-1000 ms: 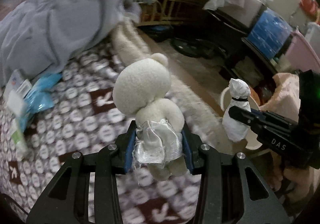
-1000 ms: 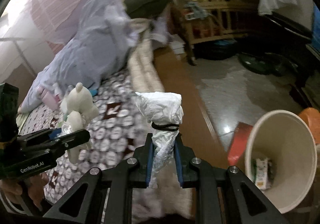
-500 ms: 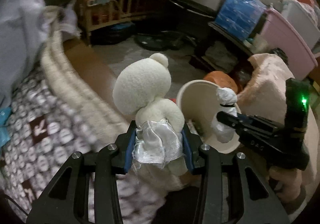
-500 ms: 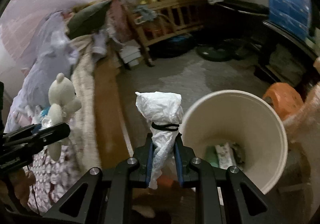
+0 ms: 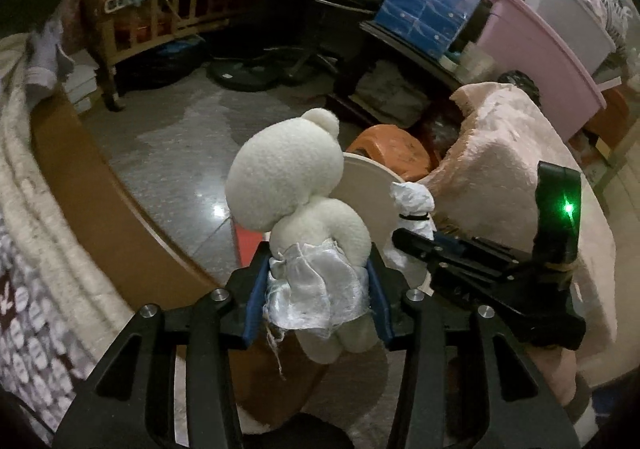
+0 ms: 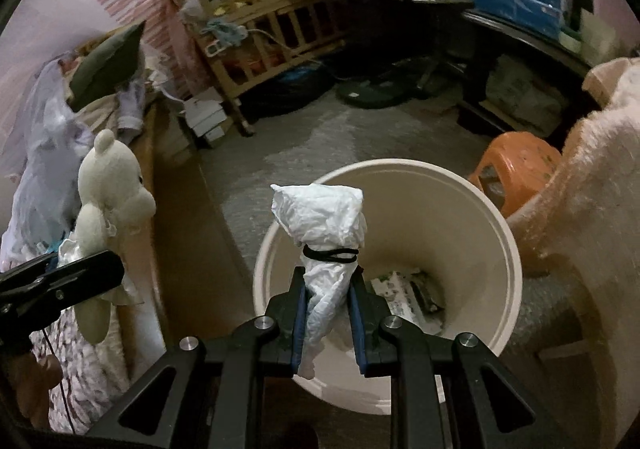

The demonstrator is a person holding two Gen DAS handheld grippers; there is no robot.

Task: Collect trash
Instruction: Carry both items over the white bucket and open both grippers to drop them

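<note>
Downward-tilted, right hand-held gripper (image 6: 328, 313) suspends tied white wad (image 6: 324, 249) over bin (image 6: 496, 233).

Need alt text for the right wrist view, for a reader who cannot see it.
The right hand-held gripper grips a white wad tied with a black band above an open cream bin with litter inside. At left, the left hand-held gripper holds a white teddy bear.

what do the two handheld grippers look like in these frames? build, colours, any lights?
Both are black, angular two-finger frames with cut-out openings and silver screw heads. Blue pads line the jaws of the left gripper and the right gripper. The left wrist view shows the right one from the side, with a black upright block carrying a lit green light. No cables or sleeves clearly visible.
</note>
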